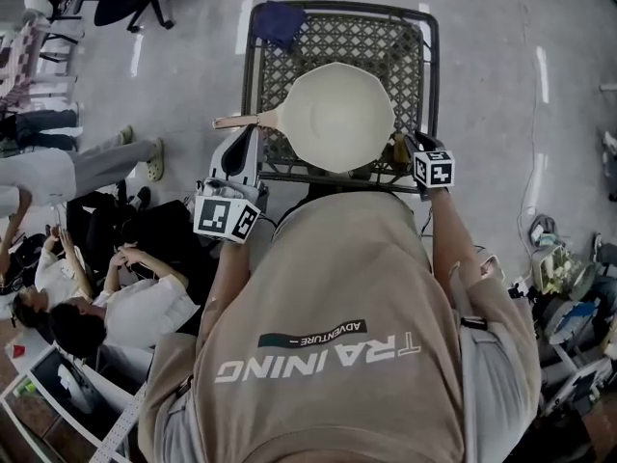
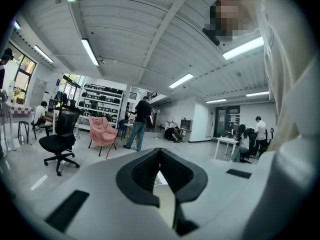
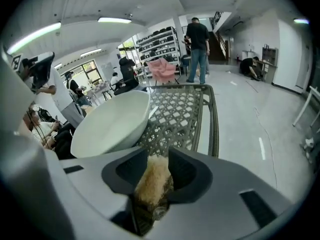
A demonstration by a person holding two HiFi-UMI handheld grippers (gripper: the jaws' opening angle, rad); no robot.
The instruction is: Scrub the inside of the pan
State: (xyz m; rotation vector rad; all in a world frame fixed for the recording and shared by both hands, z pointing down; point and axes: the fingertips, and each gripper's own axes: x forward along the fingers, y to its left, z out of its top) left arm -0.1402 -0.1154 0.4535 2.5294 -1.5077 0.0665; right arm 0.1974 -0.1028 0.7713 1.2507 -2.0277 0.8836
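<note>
Nearest the camera, the right hand-held gripper (image 3: pixel 156 155) stands with its jaws apart. A tan, fibrous scrubber (image 3: pixel 151 181) sits loose between them, not visibly squeezed. It looks soft, light and springy, and is best pinched across its middle so that it neither folds nor slips out.

To the left, the left hand-held gripper (image 2: pixel 161 160) is closed on a narrow pale strip, judged to be the handle (image 1: pixel 239 121) of the white pan (image 1: pixel 339 116). The pan lies on the lattice tabletop (image 1: pixel 390 29) with its handle pointing left. It appears rigid, smooth-walled and likely slippery, prone to skate on the open metalwork under scrubbing, so the handle is the sensible hold. A dark blue cloth (image 1: pixel 280 22) lies at the tabletop's far left corner.

Hard to read: the left grip shows only as a sliver, and the scrubber's lower end sinks out of sight in the jaws. The wearer's torso covers the tabletop's near edge, and any soil inside the pan cannot be made out.
</note>
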